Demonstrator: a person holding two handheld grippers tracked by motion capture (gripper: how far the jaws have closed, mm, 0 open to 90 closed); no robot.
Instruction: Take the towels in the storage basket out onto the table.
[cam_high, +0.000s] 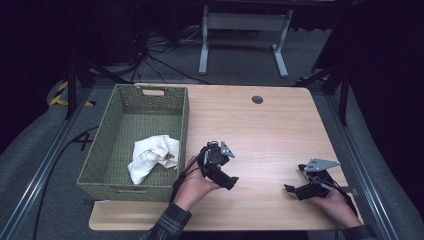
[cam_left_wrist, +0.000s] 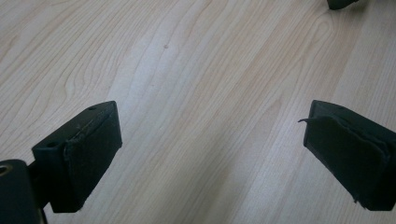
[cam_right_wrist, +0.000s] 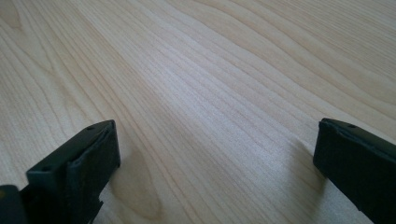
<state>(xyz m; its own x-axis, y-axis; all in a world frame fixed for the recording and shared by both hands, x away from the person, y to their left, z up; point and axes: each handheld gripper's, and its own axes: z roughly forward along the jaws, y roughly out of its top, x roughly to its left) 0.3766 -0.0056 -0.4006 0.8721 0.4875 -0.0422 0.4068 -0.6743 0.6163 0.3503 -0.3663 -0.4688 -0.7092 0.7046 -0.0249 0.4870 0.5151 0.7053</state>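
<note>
My left gripper (cam_high: 225, 175) is held low over the light wooden table (cam_high: 260, 125), just right of the basket. In the left gripper view the left gripper (cam_left_wrist: 210, 126) is open, with bare wood between its black pads (cam_left_wrist: 88, 158). My right gripper (cam_high: 294, 178) is near the table's front right corner, its jaws turned left. The right gripper view shows the right gripper (cam_right_wrist: 215, 140) open wide over bare wood grain, holding nothing.
A green woven basket (cam_high: 112, 127) stands on the table's left side with a crumpled white cloth (cam_high: 152, 156) inside. A round cable port (cam_high: 257, 99) sits near the far edge. A small dark object (cam_left_wrist: 341, 3) pokes in at the left gripper view's top right.
</note>
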